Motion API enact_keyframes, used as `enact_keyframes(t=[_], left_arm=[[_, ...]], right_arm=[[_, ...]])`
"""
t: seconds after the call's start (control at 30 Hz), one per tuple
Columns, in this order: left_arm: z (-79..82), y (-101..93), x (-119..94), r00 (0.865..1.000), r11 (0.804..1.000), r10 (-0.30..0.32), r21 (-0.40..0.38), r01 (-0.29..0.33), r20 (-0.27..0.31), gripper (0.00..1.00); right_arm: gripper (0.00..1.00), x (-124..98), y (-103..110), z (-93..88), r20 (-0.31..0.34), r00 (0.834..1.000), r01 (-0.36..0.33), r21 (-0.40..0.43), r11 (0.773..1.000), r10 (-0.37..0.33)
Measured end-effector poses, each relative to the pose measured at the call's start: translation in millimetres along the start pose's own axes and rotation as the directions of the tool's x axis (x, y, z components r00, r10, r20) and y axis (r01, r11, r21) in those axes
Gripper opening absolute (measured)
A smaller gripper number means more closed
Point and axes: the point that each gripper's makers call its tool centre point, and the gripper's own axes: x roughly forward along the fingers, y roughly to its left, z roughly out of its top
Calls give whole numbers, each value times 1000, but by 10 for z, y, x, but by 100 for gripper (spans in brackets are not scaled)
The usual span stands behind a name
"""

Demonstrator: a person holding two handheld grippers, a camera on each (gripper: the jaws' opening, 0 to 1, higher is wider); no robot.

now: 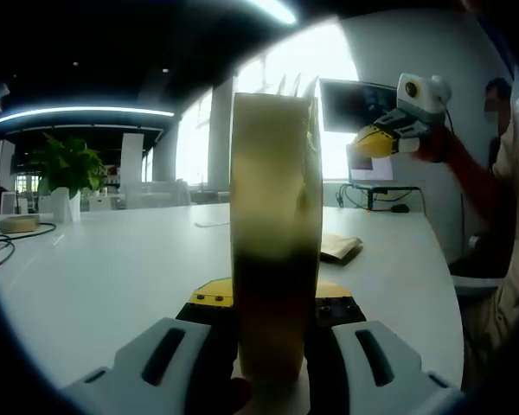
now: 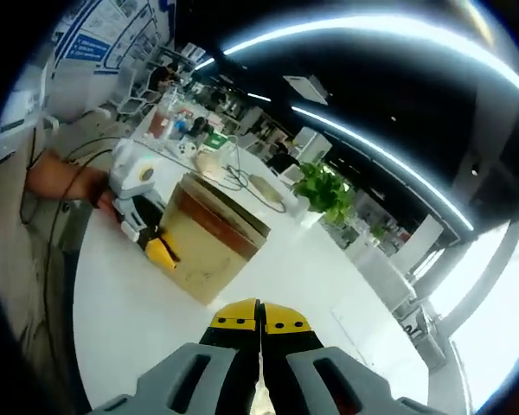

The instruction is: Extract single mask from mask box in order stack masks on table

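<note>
Box of masks [image 1: 272, 251] stands upright on the white table [image 1: 104, 268], clamped between our left gripper's [image 1: 268, 359] jaws. In the right gripper view we see that box [image 2: 214, 238] from above. Our right gripper [image 2: 259, 346] hangs apart from it, jaws pressed together on nothing we can make out. Beyond sits a potted plant [image 2: 324, 190].

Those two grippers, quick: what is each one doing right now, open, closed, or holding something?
Left gripper: closed on the mask box, held upright above the table.
Right gripper: jaws closed together; whether anything thin sits between them cannot be told.
</note>
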Motion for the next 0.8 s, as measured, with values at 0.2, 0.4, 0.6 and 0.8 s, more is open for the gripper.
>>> enact_keyframes(t=[0.2, 0.4, 0.6, 0.8], left_arm=[[-3, 5, -1, 1000, 1000, -1, 0, 1, 0, 19], [-5, 7, 0, 1000, 1000, -1, -1, 1, 0, 19], [-2, 3, 0, 1000, 1000, -1, -2, 1, 0, 19], [-2, 3, 1, 1000, 1000, -2, -2, 2, 0, 19]], right_arm=[[0, 33, -21, 100, -11, 1000, -16, -60, 998, 16], [0, 82, -40, 224, -12, 999, -43, -113, 993, 42], [0, 141, -14, 349, -16, 998, -70, -170, 983, 68], [0, 220, 51, 465, -8, 995, -98, -219, 971, 99]])
